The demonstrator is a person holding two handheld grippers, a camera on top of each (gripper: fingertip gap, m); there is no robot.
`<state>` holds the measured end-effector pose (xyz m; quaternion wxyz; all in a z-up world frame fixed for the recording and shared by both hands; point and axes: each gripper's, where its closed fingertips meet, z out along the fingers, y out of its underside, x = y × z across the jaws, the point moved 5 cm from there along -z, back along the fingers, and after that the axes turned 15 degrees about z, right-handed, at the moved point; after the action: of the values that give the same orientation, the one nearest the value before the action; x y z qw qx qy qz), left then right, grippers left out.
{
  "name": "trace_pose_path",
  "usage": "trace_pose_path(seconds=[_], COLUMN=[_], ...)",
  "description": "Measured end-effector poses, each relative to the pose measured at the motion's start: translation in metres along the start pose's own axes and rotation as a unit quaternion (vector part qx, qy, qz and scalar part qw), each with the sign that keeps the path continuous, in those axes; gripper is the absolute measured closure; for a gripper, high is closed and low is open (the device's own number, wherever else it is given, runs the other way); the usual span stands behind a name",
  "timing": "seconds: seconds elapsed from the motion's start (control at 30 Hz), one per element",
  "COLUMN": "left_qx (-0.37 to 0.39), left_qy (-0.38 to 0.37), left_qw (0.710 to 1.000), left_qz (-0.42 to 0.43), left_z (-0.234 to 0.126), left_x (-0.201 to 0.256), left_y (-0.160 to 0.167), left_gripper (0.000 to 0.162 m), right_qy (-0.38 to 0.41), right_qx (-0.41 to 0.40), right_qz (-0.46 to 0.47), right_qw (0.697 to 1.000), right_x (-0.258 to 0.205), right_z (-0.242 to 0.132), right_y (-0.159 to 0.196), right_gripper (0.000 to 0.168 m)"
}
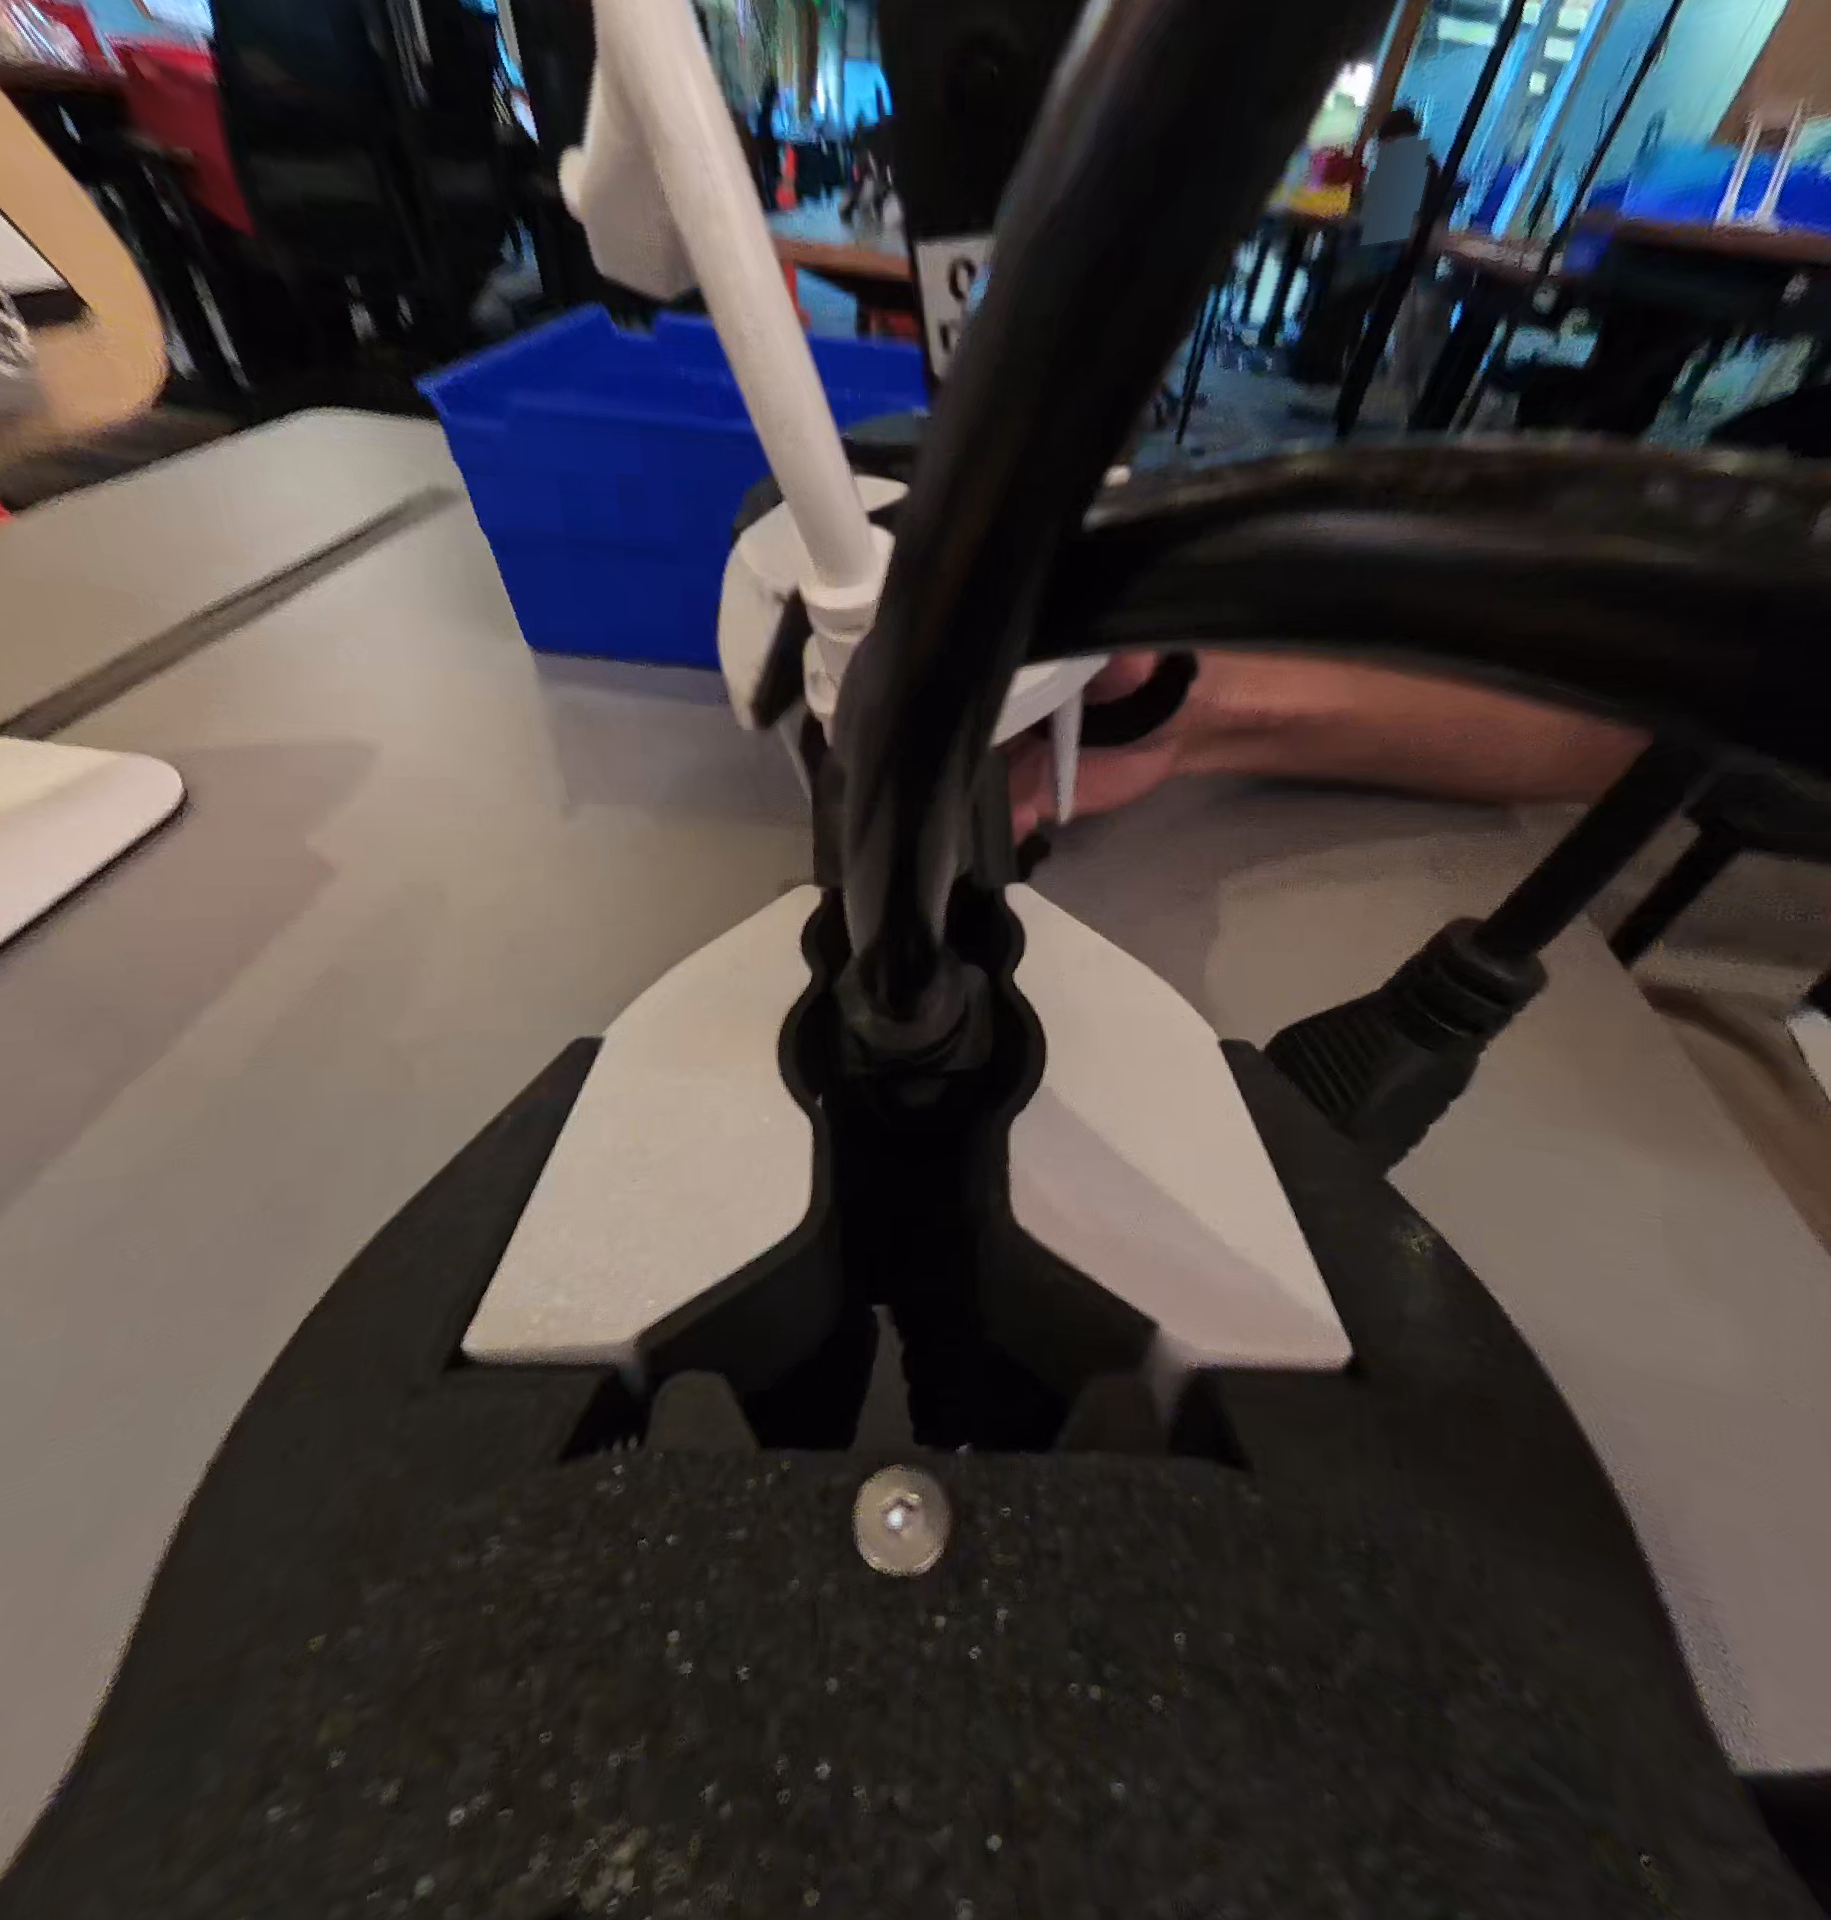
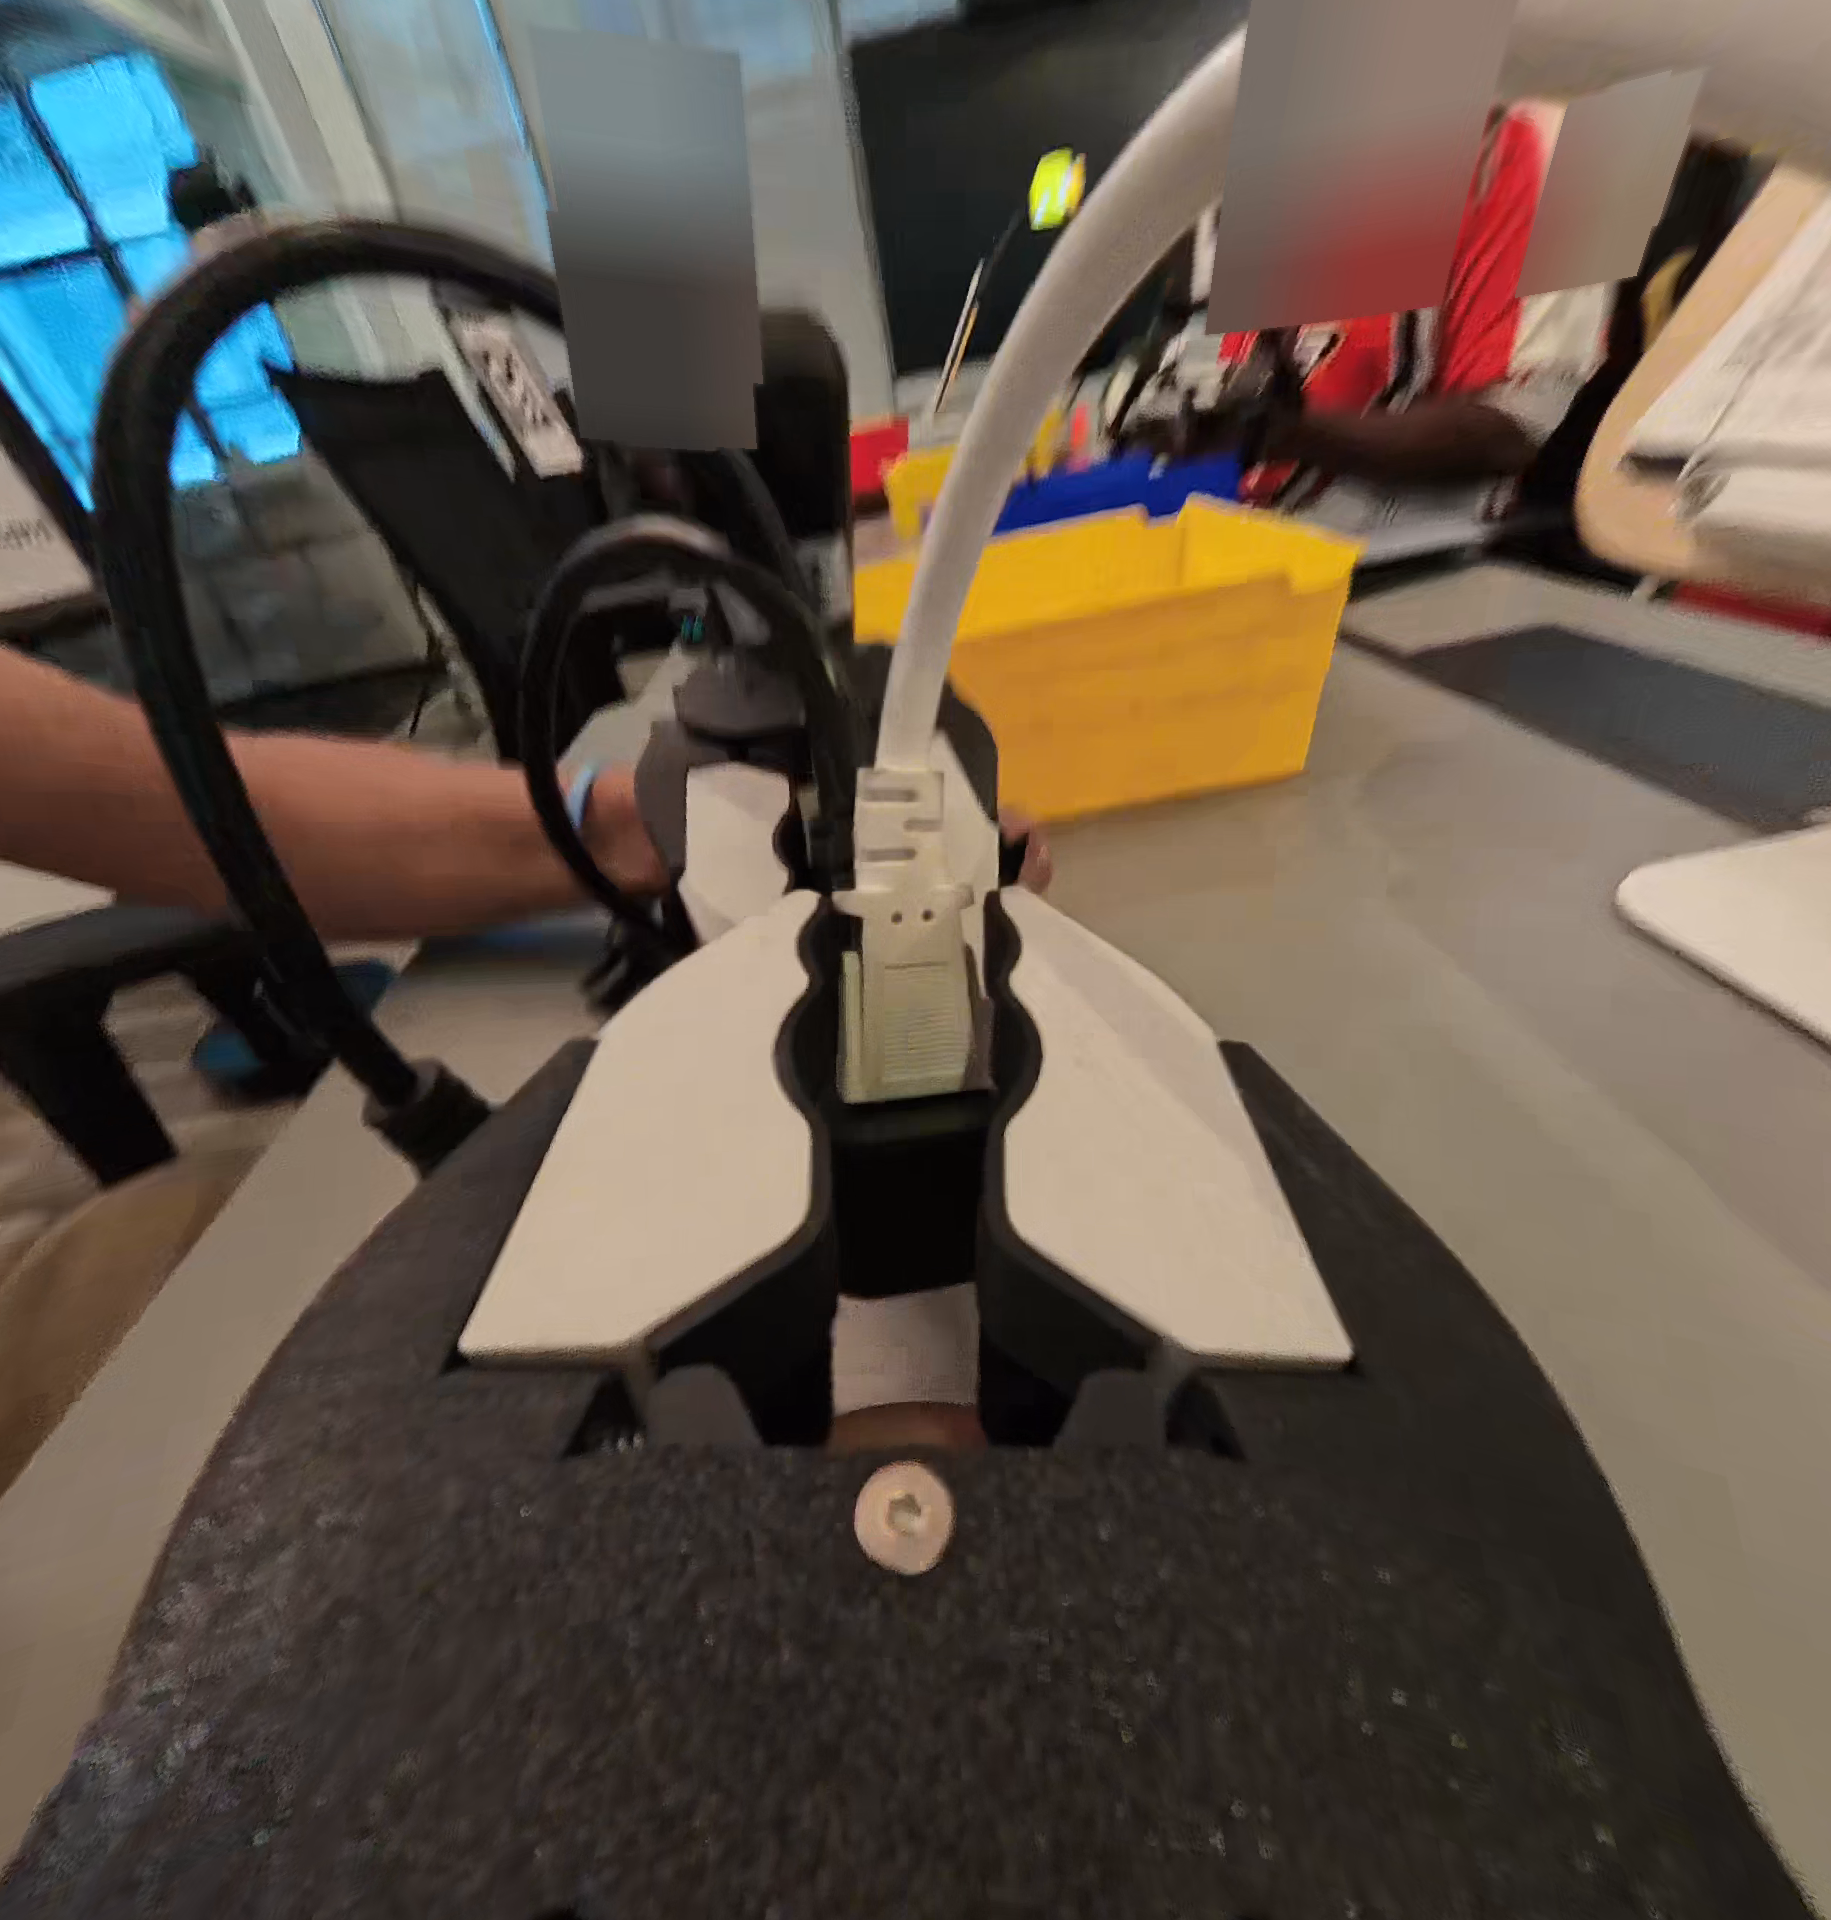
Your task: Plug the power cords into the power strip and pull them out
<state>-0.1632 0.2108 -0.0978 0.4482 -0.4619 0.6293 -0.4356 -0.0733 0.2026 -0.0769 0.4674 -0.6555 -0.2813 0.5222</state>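
In the left wrist view my left gripper point(image 1: 911, 920) is shut on a black power plug point(image 1: 906, 1023), whose thick black cord point(image 1: 978, 436) rises up and away. In the right wrist view my right gripper point(image 2: 909, 920) is shut on a white plug point(image 2: 906, 1013), whose white cord point(image 2: 958, 499) curves up. A black block point(image 2: 906, 1174) sits right under the white plug; I cannot tell if it is the power strip. The two grippers face each other closely: the right gripper point(image 1: 786, 634) and the left gripper point(image 2: 724, 821) each show in the other's view. A second black plug point(image 1: 1399, 1044) point(image 2: 428, 1112) lies beside them, its prongs hidden.
The grey table point(image 1: 267, 935) holds a blue bin point(image 1: 620, 488) behind the grippers, a yellow bin point(image 2: 1129, 665) and a white board point(image 1: 49, 831) point(image 2: 1784, 935). A person's forearm point(image 1: 1337, 727) point(image 2: 267, 821) lies low across the table edge. A black cord loop point(image 2: 163, 468) arches near it. My left and right fingertips are right by each other.
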Motion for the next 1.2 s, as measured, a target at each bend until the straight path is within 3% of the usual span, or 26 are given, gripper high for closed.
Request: trace_pose_path(seconds=[0.2,0.3,0.4,0.47,0.53,0.63,0.77,0.87,0.97,1.03,1.1,1.2], left_qx=[0.100,0.174,0.239,0.253,0.245,0.203,0.018,-0.144,-0.259,-0.241,-0.239,-0.231], left_qy=[-0.021,-0.033,-0.050,-0.061,-0.067,-0.075,-0.056,-0.037,0.004,0.033,0.059,0.080], left_qw=[0.993,0.979,0.959,0.954,0.957,0.969,0.997,0.989,0.965,0.970,0.969,0.969], left_qz=[-0.052,-0.098,-0.143,-0.149,-0.143,-0.120,-0.041,0.021,0.038,0.020,0.029,0.044], left_z=[0.005,0.006,0.009,0.012,0.015,0.015,0.009,0.001,0.002,0.006,0.009,0.017], left_x=[-0.007,-0.011,-0.013,-0.014,-0.013,-0.015,-0.020,-0.018,-0.007,0.001,0.007,0.014], left_y=[-0.020,-0.032,-0.041,-0.044,-0.044,-0.043,-0.032,-0.006,0.033,0.037,0.035,0.033], left_gripper=[0.136,0.136,0.136,0.136,0.135,0.136,0.136,0.136,0.136,0.136,0.136,0.135], right_qy=[0.027,0.023,-0.016,-0.027,-0.020,-0.023,0.055,0.149,0.215,0.217,0.235,0.269], right_qx=[0.139,0.192,0.187,0.183,0.195,0.205,0.195,0.113,-0.016,-0.102,-0.173,-0.191], right_qz=[0.010,0.065,0.115,0.112,0.109,0.124,0.074,0.010,0.058,0.064,0.001,-0.127], right_qw=[0.990,0.979,0.975,0.976,0.974,0.971,0.976,0.982,0.975,0.969,0.957,0.935], right_x=[-0.006,-0.002,-0.005,-0.008,-0.005,0.001,0.011,0.012,-0.003,-0.029,-0.047,-0.055], right_z=[-0.017,-0.026,-0.020,-0.018,-0.021,-0.029,-0.046,-0.053,-0.049,-0.045,-0.048,-0.057], right_y=[-0.028,-0.032,-0.027,-0.025,-0.027,-0.028,-0.031,-0.020,0.020,0.049,0.060,0.031], right_gripper=[0.100,0.099,0.103,0.118,0.121,0.120,0.114,0.114,0.113,0.116,0.116,0.121])
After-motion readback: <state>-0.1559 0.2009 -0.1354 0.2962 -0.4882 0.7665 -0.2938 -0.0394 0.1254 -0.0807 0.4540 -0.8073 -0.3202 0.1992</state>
